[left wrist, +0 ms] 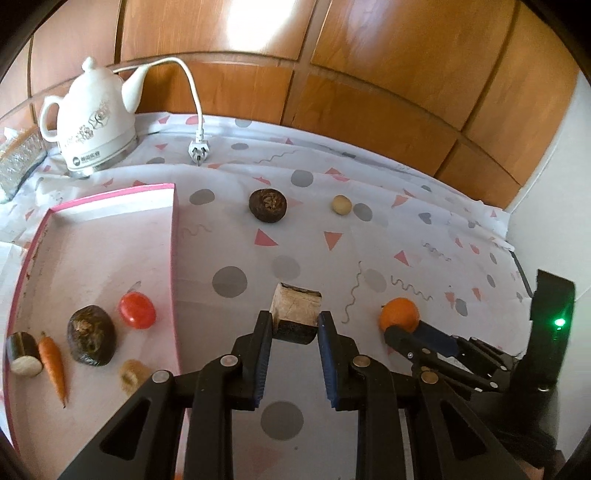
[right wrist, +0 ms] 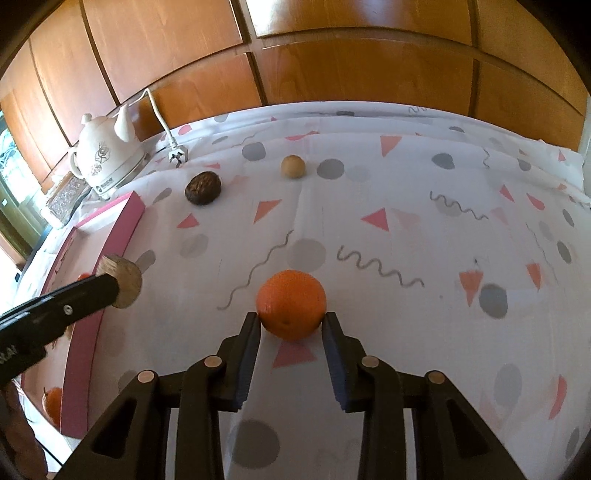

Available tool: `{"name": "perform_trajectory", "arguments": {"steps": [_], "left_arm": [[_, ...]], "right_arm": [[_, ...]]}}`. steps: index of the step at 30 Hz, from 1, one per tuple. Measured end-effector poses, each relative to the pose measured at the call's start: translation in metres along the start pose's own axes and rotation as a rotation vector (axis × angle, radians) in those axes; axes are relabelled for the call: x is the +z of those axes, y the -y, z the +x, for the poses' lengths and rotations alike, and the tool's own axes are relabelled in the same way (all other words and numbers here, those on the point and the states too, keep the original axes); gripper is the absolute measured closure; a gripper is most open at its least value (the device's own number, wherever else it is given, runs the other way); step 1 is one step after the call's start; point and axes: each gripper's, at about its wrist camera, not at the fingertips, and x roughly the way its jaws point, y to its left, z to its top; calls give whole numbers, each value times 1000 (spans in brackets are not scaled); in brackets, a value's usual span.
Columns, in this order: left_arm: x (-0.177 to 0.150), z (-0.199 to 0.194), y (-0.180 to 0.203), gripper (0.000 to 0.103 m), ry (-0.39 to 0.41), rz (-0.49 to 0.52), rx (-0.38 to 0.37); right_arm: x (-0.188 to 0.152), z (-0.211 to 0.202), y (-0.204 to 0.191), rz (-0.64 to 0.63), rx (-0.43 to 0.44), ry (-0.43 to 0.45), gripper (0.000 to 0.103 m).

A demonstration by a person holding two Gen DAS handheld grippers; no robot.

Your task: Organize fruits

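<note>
Daylight glared off the wooden panels [left wrist: 258, 22] far beyond the tongs. Fisheye bending darkened the corners; everything stayed fairly sharp

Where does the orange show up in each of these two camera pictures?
Left wrist view: the orange sits lower right, at the right gripper.
Right wrist view: the orange sits at centre, between that gripper's fingers.
Shared landmark: the white kettle, upper left in both.

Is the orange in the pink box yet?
No, it is out. The orange sits on the patterned cloth between the right gripper's fingers, well away from the pink box.
</note>
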Motion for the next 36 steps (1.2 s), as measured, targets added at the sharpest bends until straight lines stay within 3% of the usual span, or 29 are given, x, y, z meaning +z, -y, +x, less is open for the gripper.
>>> {"name": "perform_trajectory", "arguments": {"steps": [19, 26, 36], "left_arm": [[-32, -38, -21, 78, 38, 9, -12], [-37, -50, -52, 78, 59, -35, 15], [-42, -73, -124, 78, 97, -192, 76]], "right_arm": [[-31, -13, -7, 1, -40, -5, 71], [-32, -17, -14, -23, -30, 7, 72], [-32, -18, -25, -62, -42, 14, 73]]}}
